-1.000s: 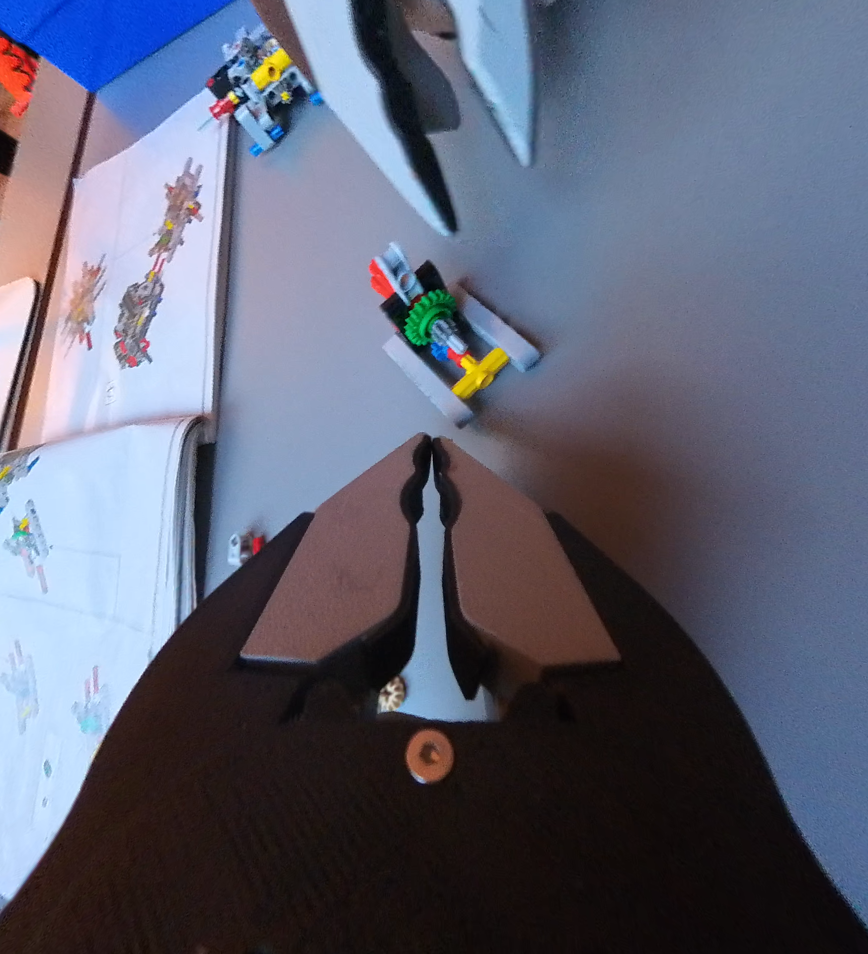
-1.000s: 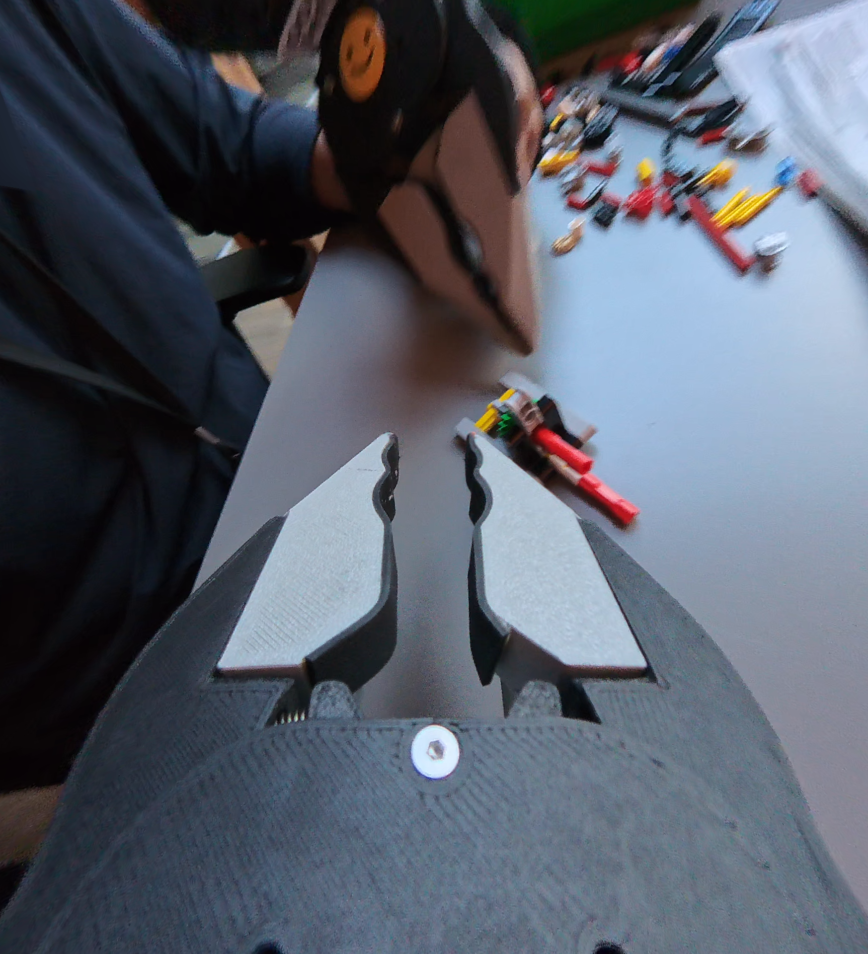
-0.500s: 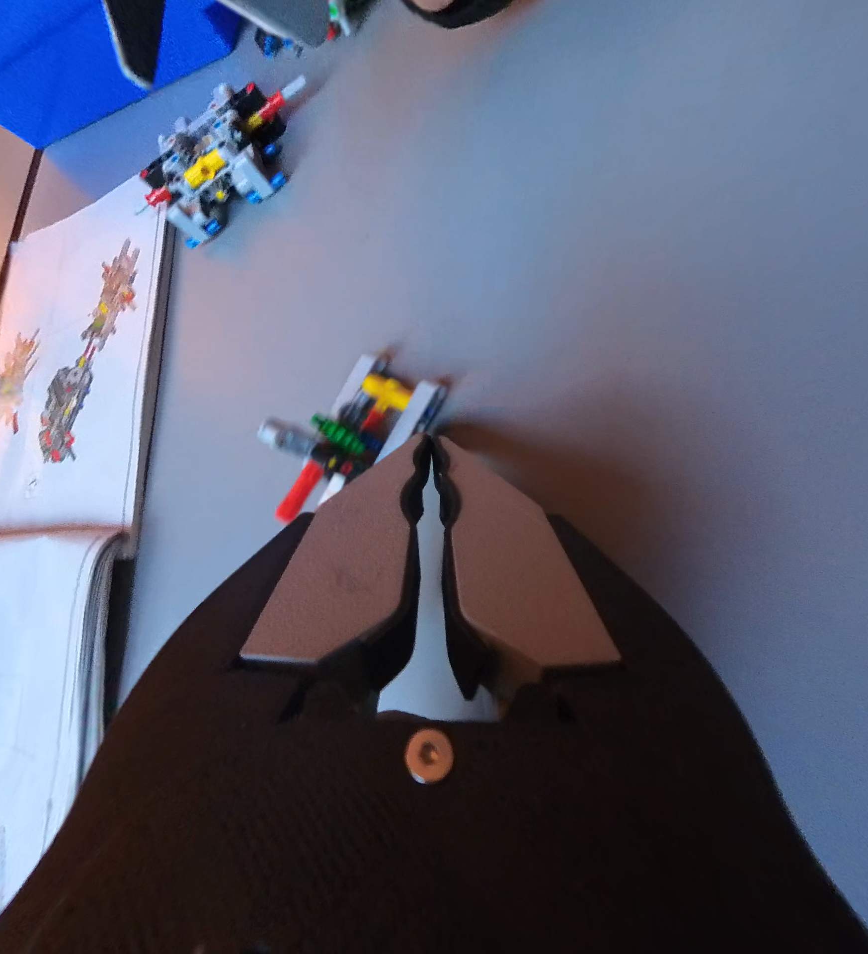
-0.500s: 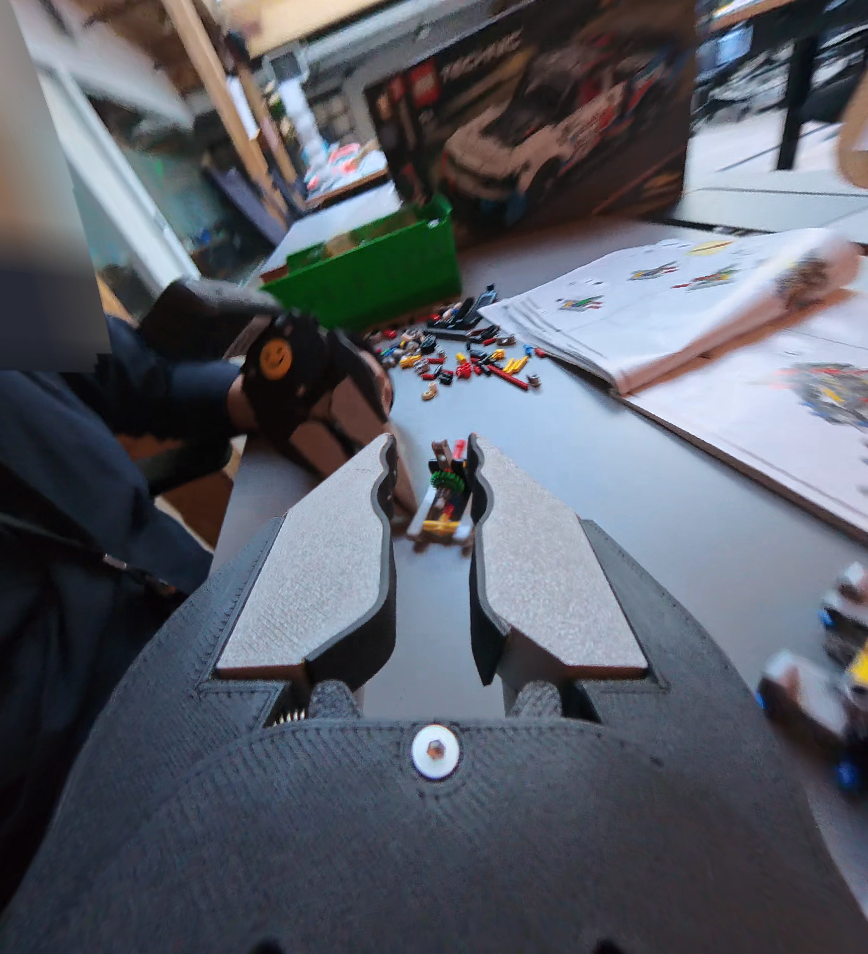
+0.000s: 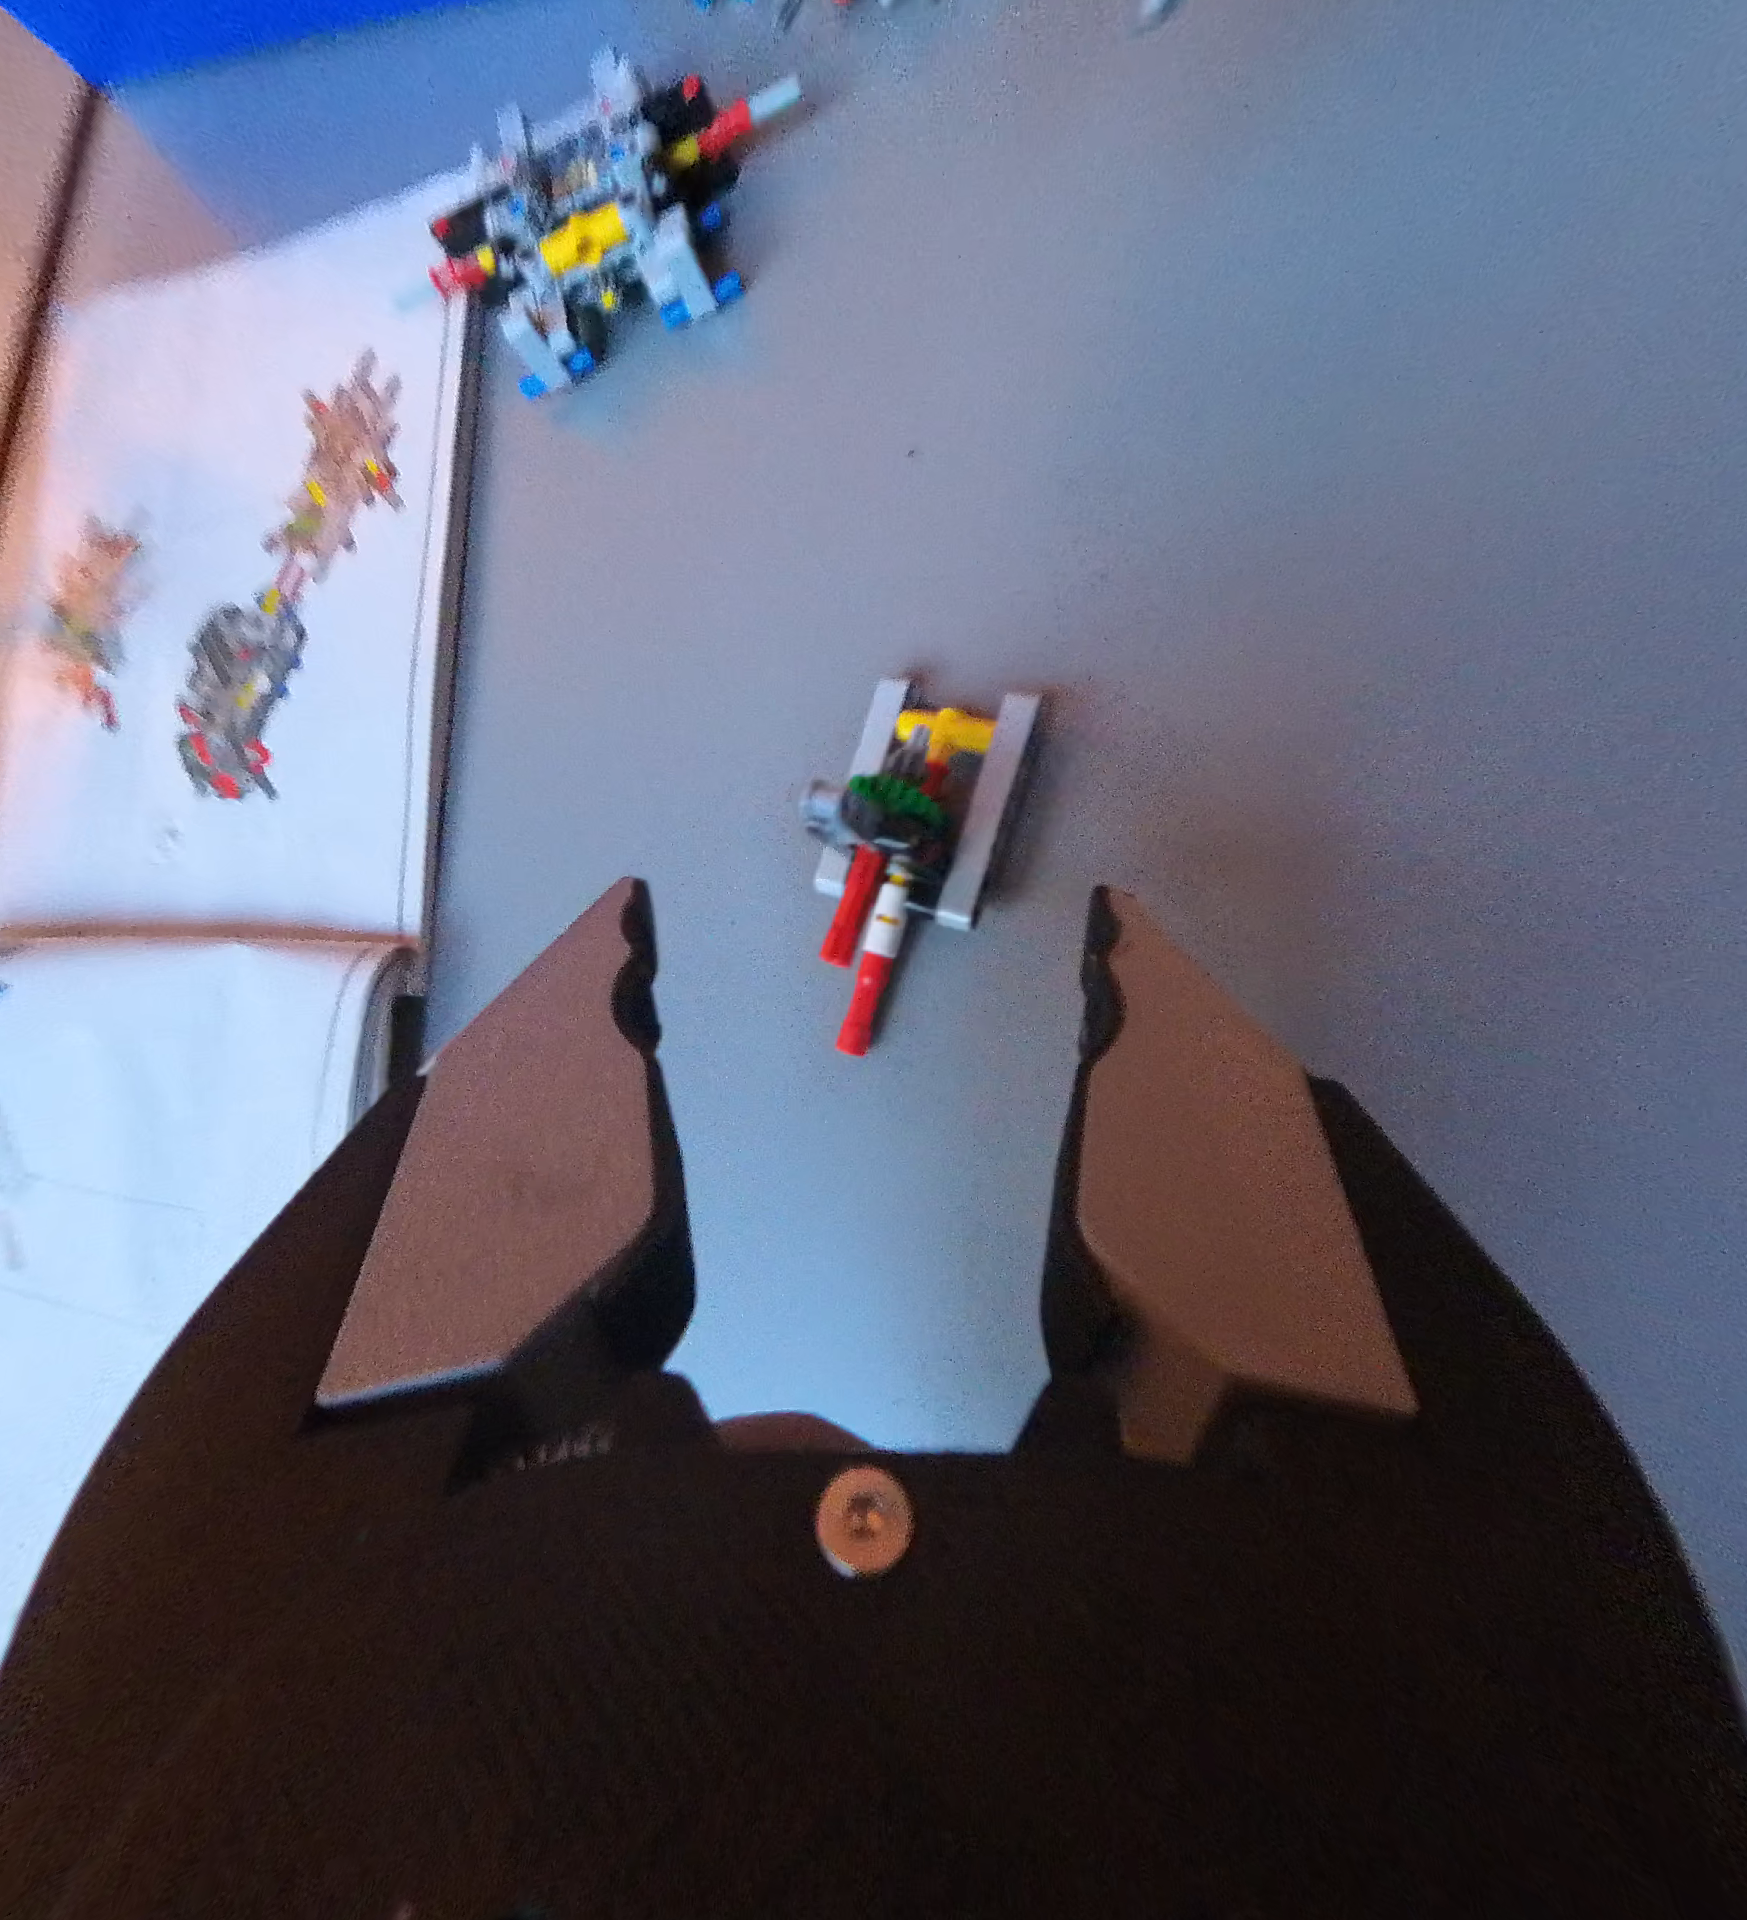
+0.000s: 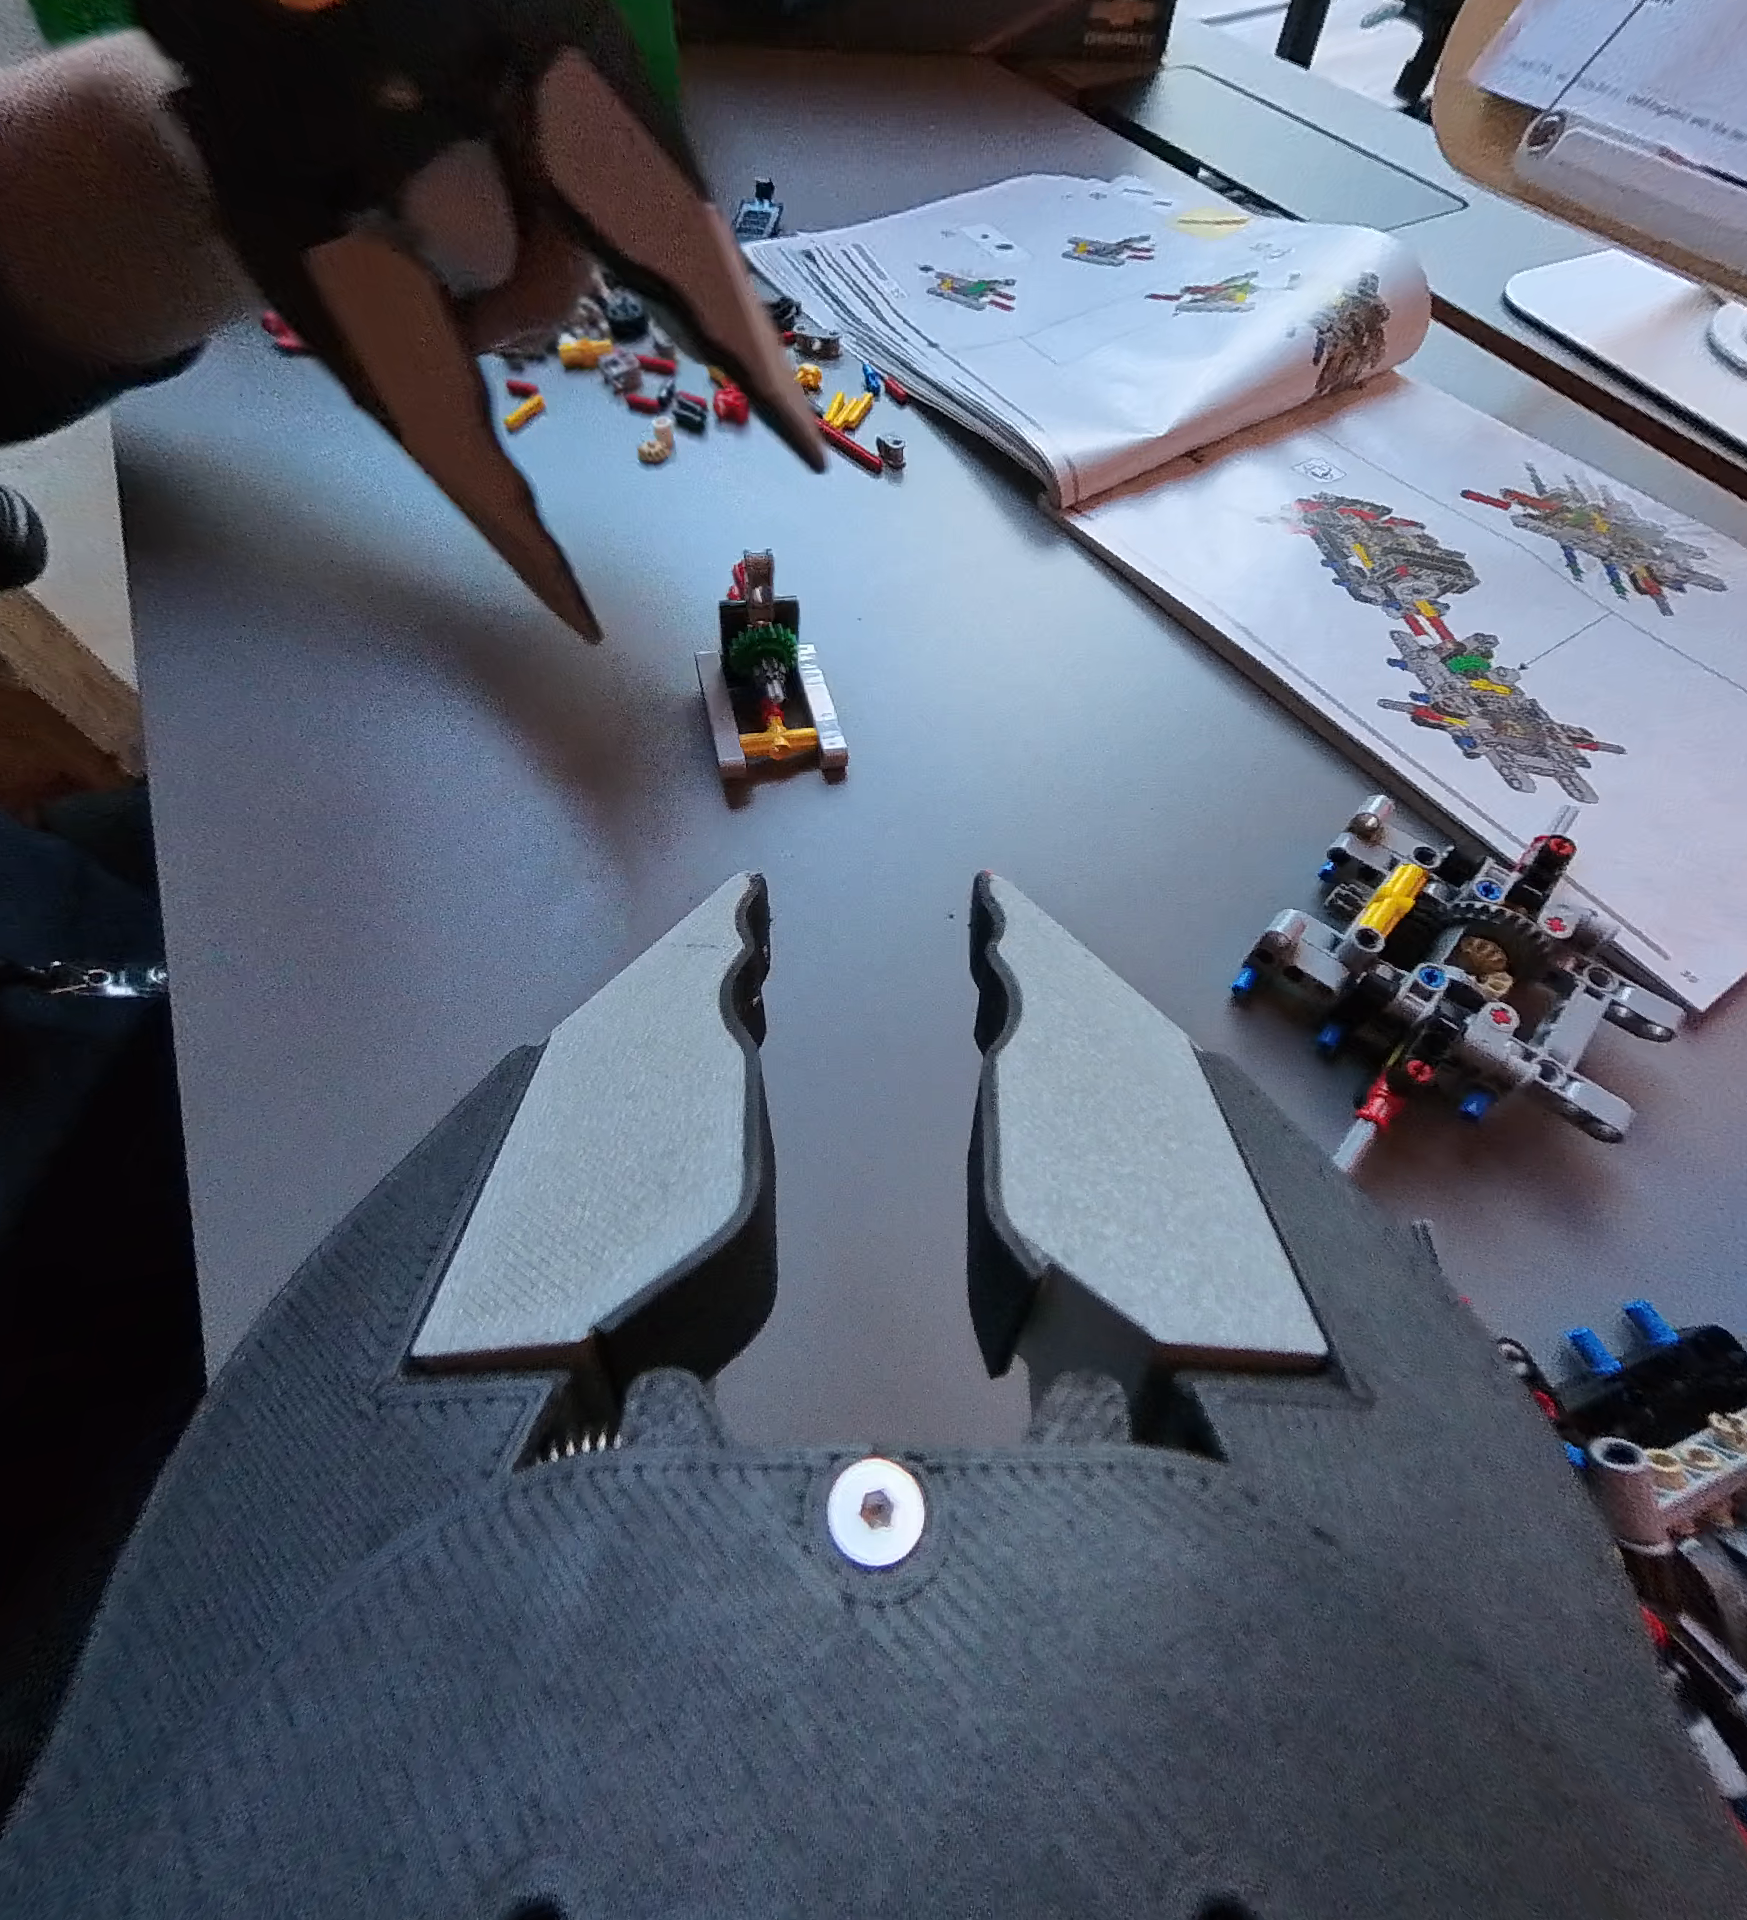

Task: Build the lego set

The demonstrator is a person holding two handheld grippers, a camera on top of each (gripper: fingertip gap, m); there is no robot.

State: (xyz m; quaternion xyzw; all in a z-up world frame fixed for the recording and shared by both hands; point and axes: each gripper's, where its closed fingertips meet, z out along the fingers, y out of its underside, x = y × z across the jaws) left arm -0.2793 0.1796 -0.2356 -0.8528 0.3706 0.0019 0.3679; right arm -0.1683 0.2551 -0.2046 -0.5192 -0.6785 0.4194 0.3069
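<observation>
Left gripper [image 5: 867,902] fingers [image 5: 578,1049] are spread wide and bare; the small brick assembly [image 5: 926,805] lies on the surface [image 5: 1368,520] just beyond their tips. It looks light, rigid, easily snapped apart; its grey side rails seem safest to pinch. Right gripper [image 6: 869,914] fingers, parted and bare, hang farther off. No containers visible.

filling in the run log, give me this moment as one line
left hand-held gripper: open, empty | right hand-held gripper: open, empty | small brick assembly: on table, between both, untouched
</observation>
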